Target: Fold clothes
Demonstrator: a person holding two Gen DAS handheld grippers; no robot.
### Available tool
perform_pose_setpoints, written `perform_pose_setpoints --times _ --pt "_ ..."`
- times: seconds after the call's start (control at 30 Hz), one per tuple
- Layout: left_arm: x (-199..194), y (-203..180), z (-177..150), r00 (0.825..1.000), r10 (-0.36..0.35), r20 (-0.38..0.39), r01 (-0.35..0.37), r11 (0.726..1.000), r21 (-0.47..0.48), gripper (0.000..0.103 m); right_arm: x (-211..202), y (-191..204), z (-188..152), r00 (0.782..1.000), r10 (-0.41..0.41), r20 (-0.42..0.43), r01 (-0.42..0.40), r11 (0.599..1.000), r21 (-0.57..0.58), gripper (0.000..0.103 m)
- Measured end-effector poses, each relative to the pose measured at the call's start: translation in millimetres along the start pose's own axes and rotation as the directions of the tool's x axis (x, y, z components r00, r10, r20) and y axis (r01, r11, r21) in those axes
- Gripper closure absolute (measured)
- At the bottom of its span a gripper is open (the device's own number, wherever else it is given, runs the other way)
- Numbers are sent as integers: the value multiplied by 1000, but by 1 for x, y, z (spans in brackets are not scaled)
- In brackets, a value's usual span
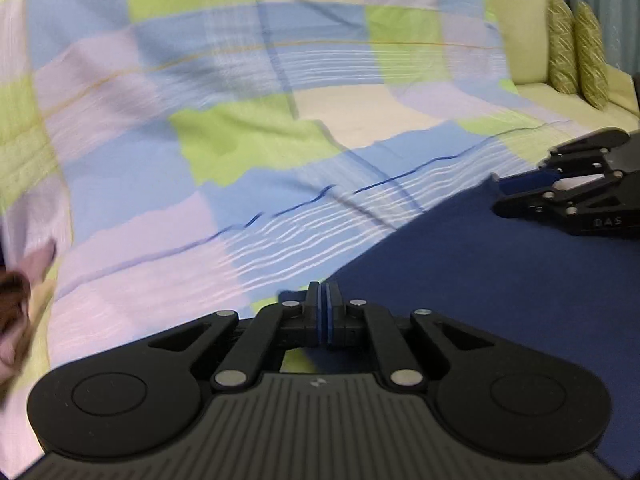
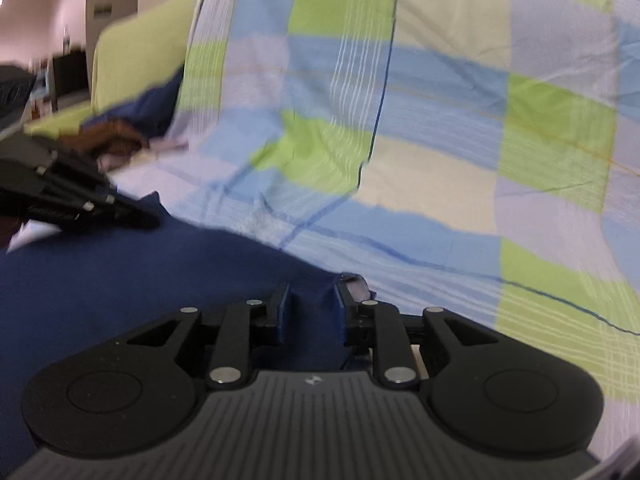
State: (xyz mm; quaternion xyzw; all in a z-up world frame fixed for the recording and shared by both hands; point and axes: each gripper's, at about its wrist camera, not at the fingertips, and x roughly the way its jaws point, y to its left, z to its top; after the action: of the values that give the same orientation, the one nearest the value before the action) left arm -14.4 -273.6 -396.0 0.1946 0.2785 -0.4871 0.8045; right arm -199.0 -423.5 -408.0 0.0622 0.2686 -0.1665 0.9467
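**Folding of a dark blue cloth garment (image 1: 500, 300) on a checked pastel bedspread (image 1: 240, 140): early stage.**

The left gripper (image 1: 323, 300) is seen with pads pressed together at the garment's edge; whether cloth is pinched cannot be told through the blur. The right gripper (image 2: 312, 304) is seen with fingers apart, blue cloth lying between them, apparently unclamped. No finished fold is shown; the folding is judged largely still to be done.

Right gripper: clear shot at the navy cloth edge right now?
Probably yes. The right gripper has its jaws apart with the navy cloth already between them, nothing in the way.
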Motion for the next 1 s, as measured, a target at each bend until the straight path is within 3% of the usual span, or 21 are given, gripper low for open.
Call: perform_pose_setpoints --times 0.27,0.37,0.53,0.6,0.67,0.73,0.87,0.93,1.0 --pt "3 4 1 999 42 18 -42 999 -10 97 12 -8 8 999 -46 -18 47 999 26 80" --pt "-27 1 4 996 71 56 -69 997 -23 97 -16 -9 13 997 -81 8 81 996 41 80" --pt "-85 -30 -11 992 -21 121 22 1000 -2 97 -96 19 13 993 -5 115 -5 997 83 79" --pt "-95 -47 -24 992 -52 111 50 999 23 96 -106 34 1 994 47 95 -57 993 105 78" --pt "-90 -55 -39 996 -37 80 34 999 33 96 -103 42 -10 996 76 56 -82 988 131 78" --pt "-88 -59 -52 996 -26 88 21 998 58 96 -96 49 -24 998 58 -11 -55 986 155 78" --pt "-111 -66 -44 995 40 88 -49 994 102 95 -111 52 -22 1000 15 -18 -12 987 158 77" --pt "-128 -80 -47 992 56 112 -76 980 186 82 -137 61 -12 1000 -9 13 8 996 89 73" --pt "-144 -99 -57 989 39 140 -80 949 305 63 -159 73 -11 999 -29 37 29 999 -17 53"
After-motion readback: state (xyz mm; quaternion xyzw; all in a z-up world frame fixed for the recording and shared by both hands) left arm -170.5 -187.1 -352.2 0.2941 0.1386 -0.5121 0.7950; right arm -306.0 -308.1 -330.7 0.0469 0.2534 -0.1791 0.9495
